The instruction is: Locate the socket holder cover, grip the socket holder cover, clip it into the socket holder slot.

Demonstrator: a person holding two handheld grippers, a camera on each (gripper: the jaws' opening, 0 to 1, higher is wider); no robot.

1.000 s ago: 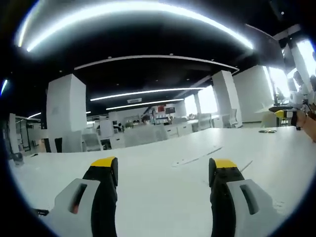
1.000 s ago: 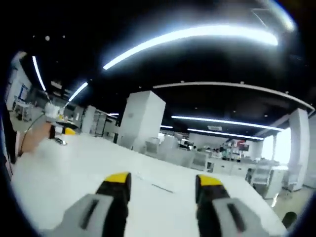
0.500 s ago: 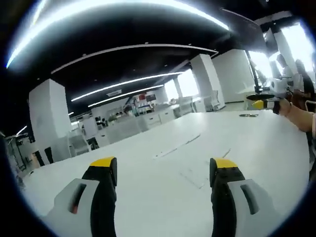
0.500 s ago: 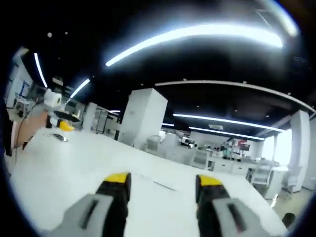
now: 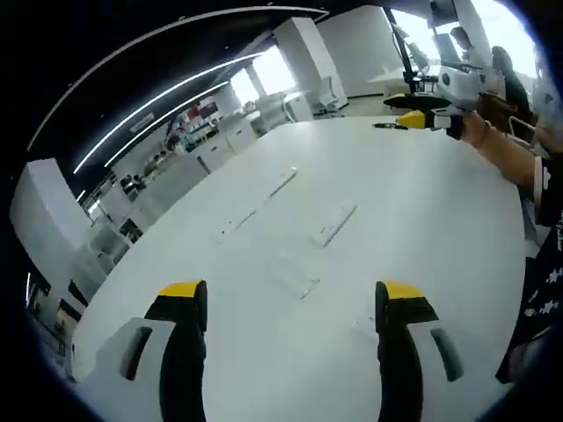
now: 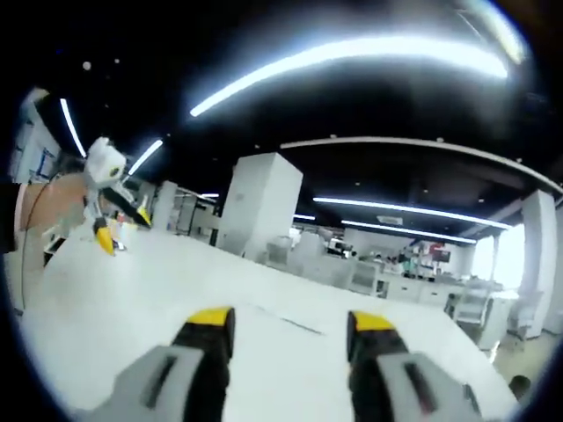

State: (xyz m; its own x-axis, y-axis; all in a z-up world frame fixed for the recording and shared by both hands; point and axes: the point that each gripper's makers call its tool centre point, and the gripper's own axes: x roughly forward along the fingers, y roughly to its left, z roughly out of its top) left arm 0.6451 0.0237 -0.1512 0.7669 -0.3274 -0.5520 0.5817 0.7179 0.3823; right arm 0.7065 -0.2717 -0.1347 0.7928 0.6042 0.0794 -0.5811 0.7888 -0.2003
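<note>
My left gripper [image 5: 291,294] stands open above a white table [image 5: 422,220], nothing between its yellow-tipped jaws. Ahead of it lie flat pale pieces: a long thin strip [image 5: 260,199], a clear bar [image 5: 334,225] and a fainter clear piece [image 5: 296,278]; which one is the socket holder cover I cannot tell. My right gripper [image 6: 289,321] is open too and holds nothing. A thin strip [image 6: 299,326] lies just beyond it. In the right gripper view the left gripper [image 6: 123,227] hangs raised at the far left, pointing down.
A person's forearm [image 5: 506,163] reaches in from the right, holding the right gripper [image 5: 413,119] at the table's far end. A small dark object [image 5: 387,127] lies beside it. White pillars [image 6: 259,207], desks and chairs stand beyond the table.
The left gripper view has tipped down onto the table, so the pieces on it show more plainly. In the right gripper view the left gripper has lifted off the table. Both grippers stay open.
</note>
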